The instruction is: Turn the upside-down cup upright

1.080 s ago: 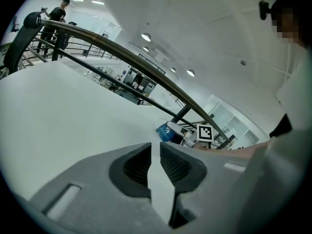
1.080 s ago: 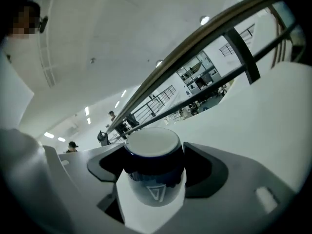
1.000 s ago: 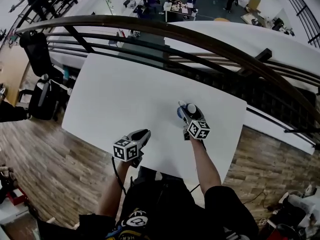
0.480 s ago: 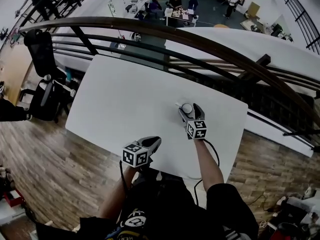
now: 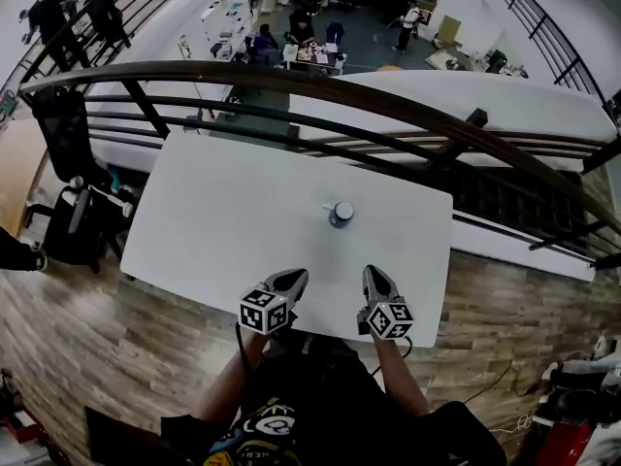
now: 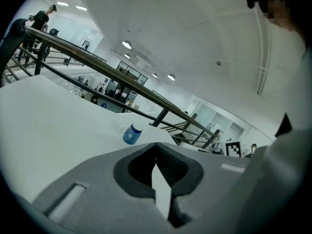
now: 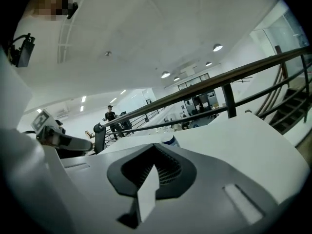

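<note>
A small blue cup (image 5: 340, 214) stands alone on the white table (image 5: 223, 212), right of the middle, with a white end facing up. It appears in the left gripper view as a blue cup (image 6: 130, 134) with a white handle, and its top peeks over the jaws in the right gripper view (image 7: 170, 141). My left gripper (image 5: 293, 278) is shut and empty at the table's near edge. My right gripper (image 5: 373, 273) is shut and empty beside it, well short of the cup. Both sets of jaws are closed together, left gripper (image 6: 156, 152) and right gripper (image 7: 154, 155).
A dark curved railing (image 5: 320, 81) runs along the table's far side, with a lower floor and people beyond it. Black office chairs (image 5: 73, 202) stand left of the table. Wooden floor (image 5: 107, 357) surrounds the near side.
My right gripper has let go of the cup, closed, and drawn back to the near edge. The cup stays on the table. The left gripper has closed and shifted slightly.
</note>
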### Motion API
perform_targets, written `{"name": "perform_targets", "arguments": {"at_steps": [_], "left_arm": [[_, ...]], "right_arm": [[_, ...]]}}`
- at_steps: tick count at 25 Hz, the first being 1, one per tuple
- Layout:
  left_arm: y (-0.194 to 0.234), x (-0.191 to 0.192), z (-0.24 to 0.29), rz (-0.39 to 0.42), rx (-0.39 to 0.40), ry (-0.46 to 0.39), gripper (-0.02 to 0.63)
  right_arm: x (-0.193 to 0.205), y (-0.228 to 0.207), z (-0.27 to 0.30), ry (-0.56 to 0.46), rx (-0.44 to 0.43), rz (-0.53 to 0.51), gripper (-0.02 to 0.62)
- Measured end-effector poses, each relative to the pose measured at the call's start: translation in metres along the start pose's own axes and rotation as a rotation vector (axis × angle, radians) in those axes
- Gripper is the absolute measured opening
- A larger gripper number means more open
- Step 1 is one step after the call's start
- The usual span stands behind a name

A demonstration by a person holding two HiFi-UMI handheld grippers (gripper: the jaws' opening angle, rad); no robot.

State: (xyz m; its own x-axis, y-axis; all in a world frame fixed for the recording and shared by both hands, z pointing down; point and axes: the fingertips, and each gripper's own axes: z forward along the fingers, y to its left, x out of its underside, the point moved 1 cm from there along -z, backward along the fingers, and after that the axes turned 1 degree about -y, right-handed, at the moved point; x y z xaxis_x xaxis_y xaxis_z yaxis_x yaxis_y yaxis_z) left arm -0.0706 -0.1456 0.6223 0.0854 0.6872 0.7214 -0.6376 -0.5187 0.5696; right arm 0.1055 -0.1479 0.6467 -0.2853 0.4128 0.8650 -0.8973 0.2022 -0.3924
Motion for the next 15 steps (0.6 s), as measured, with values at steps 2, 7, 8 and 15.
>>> {"name": "perform_targets", "arguments": {"at_steps": [2, 7, 8, 15], "left_arm": [[-0.021, 0.002, -0.003, 0.048, -0.018, -0.009, 0.006], [-0.099, 0.022, -0.008, 0.209, -0.032, -0.024, 0.006], [-0.114, 0.028, -0.008, 0.217, -0.038, -0.03, 0.006], [-0.215, 0.074, -0.021, 0.241, -0.067, -0.113, 0.006]], "right_arm": [[0.007, 0.019, -0.034, 0.012, -0.022, 0.022, 0.003], [0.012, 0.044, -0.104, 0.029, -0.077, 0.062, 0.002], [0.011, 0.044, -0.117, 0.026, -0.089, 0.06, 0.002], [-0.011, 0.036, -0.205, -0.028, -0.165, 0.041, 0.002]]}}
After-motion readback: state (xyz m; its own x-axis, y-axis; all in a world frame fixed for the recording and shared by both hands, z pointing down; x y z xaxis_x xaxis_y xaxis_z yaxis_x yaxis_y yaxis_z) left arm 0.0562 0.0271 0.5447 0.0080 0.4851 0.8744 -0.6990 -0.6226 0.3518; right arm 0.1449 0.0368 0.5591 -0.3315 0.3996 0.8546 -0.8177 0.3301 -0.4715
